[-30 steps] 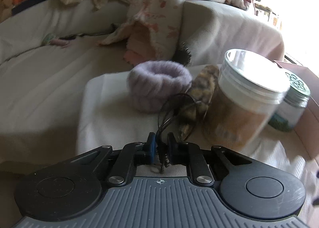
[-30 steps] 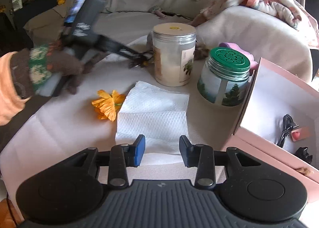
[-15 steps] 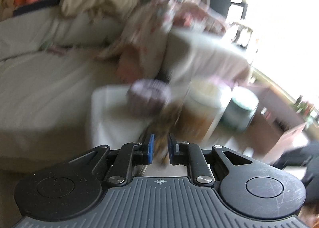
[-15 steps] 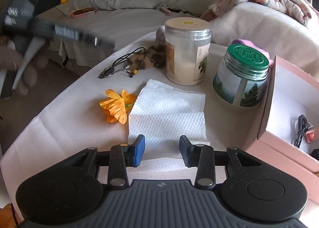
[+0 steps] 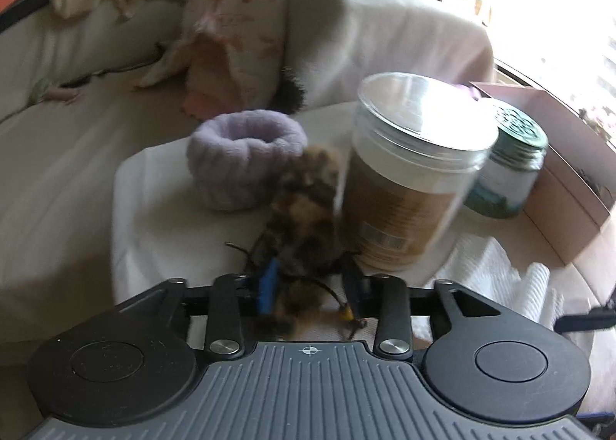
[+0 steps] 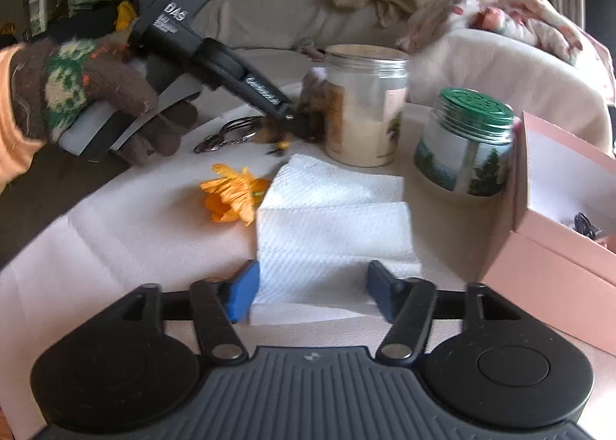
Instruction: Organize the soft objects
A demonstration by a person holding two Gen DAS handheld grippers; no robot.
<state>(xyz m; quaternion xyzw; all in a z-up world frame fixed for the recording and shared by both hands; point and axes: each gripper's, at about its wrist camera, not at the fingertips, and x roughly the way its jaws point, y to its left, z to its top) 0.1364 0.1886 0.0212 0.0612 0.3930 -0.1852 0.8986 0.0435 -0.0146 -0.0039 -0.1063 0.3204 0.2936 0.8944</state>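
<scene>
Left gripper [image 5: 310,291] being angled downward, jaws opening around a furry tail charm [image 5: 304,216], gloved left hand [image 6: 111,108] being wrapped round its handle, right gripper [image 6: 308,289] jaws opening over a paper towel [image 6: 331,224]

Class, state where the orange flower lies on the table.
In the right wrist view, the orange flower lies left of centre, against the left edge of the folded paper towel.

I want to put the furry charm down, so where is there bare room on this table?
Bare white cloth lies left of the orange flower and folded paper towel. It is crowded around the two jars, lilac scrunchie and pink box.
</scene>
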